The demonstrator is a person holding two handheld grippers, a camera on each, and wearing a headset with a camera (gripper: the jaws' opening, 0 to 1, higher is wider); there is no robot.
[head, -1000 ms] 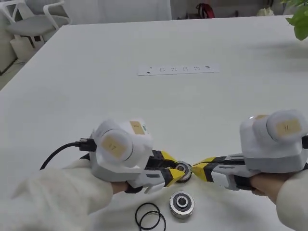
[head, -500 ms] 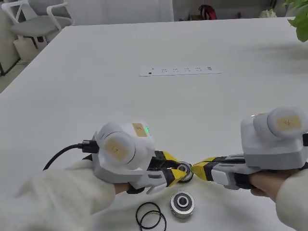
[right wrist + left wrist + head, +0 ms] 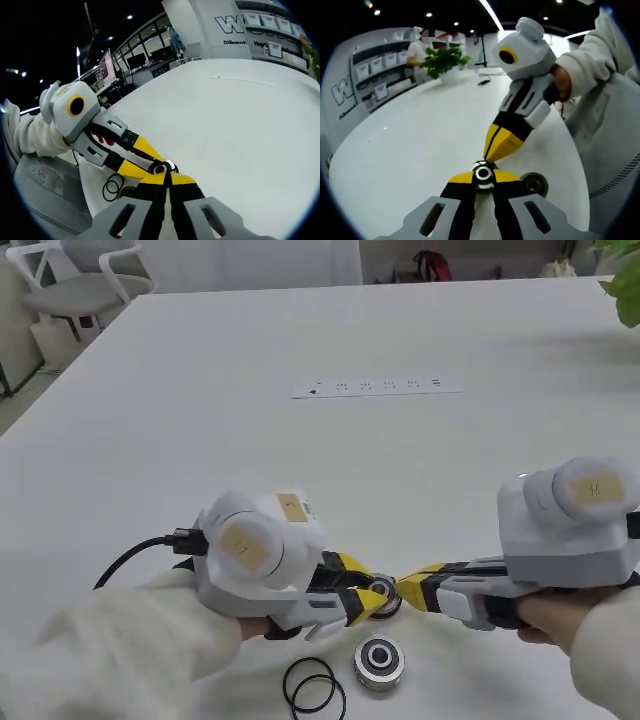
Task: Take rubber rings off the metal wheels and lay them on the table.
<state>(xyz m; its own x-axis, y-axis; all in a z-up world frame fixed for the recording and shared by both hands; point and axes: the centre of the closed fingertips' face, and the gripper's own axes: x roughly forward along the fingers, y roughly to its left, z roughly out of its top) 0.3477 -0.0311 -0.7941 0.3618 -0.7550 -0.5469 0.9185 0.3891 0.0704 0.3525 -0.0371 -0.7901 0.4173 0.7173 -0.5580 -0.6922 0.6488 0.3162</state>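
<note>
Left tool [image 3: 370, 598]: low centre of the head view, its yellow-and-black jaws pinching a small metal wheel [image 3: 381, 591] between the tips; in the left gripper view [image 3: 483, 176] the wheel [image 3: 483, 173] sits end-on at bottom centre.
Right tool [image 3: 408, 592]: comes in from the right of the head view, jaws pressed together, tips touching the edge of the held wheel; whether they nip rubber there cannot be told. In its own view [image 3: 168, 176] the closed jaws meet the left tool's tips just below centre.
Hands: a light-sleeved hand [image 3: 250, 628] holds the left tool, another [image 3: 545, 618] the right.
Second wheel [image 3: 380, 660]: lies flat on the tabletop [image 3: 200, 420], just below the two tool tips, apart from them.
Rubber rings [image 3: 313, 687]: two black loops, overlapping, flat on the tabletop at the bottom edge, just left of the second wheel.
Cable [image 3: 135, 558]: black, leaves the left tool's body toward the lower left.
Power strip [image 3: 378, 388]: white, upper centre, well apart from the tools.
Chair [image 3: 85, 285]: upper left corner, beyond the tabletop.
Plant [image 3: 625, 285]: green leaves at the upper right edge.
</note>
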